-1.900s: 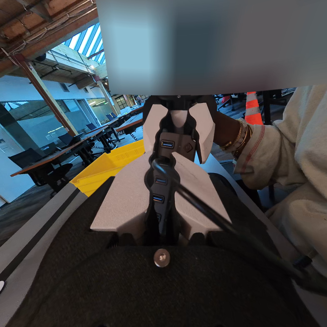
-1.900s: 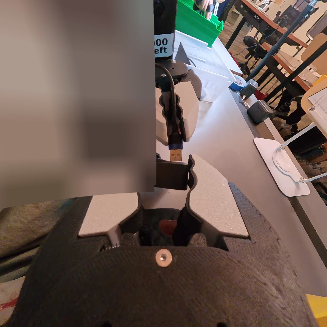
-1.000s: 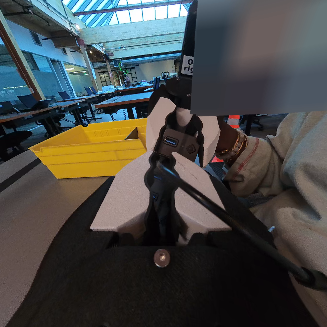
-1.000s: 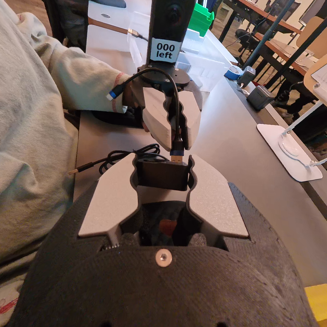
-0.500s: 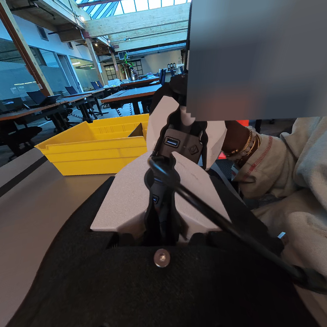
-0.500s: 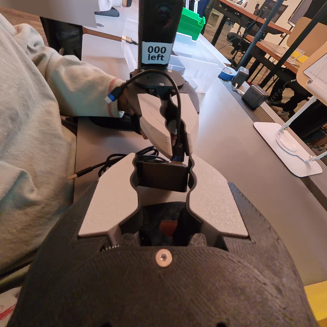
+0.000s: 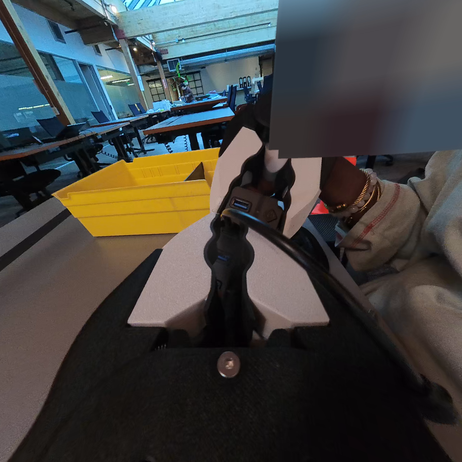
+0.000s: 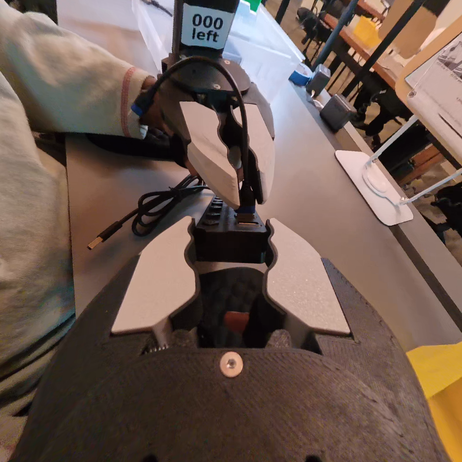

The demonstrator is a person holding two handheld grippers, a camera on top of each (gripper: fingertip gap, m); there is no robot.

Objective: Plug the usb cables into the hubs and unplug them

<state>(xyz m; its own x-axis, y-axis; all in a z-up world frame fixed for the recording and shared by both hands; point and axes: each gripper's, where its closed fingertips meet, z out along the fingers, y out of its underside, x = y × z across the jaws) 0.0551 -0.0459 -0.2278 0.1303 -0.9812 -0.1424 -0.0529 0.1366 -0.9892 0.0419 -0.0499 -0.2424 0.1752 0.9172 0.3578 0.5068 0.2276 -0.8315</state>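
Left wrist view: left gripper (image 7: 228,240), fingers narrow, clamped on one black USB plug (image 7: 225,250); its cable (image 7: 300,257) loops off right. Directly ahead, the right gripper (image 7: 265,200) holds one dark hub (image 7: 255,206), one blue port visible above the plug. One yellow bin (image 7: 135,197) sits on the grey worktop (image 7: 50,287) to the left, with open surface before it; the worktop's edge runs at far left.

Right wrist view: right gripper (image 8: 230,240), fingers part-way apart, gripping the hub (image 8: 228,237) by its end. The left gripper (image 8: 246,197) comes down from above, its plug (image 8: 245,210) seated in the nearest port (metal partly showing). One spare cable (image 8: 155,202) lies coiled left of the hub, plug end free. The worktop (image 8: 312,200) is open to the right as far as its edge.
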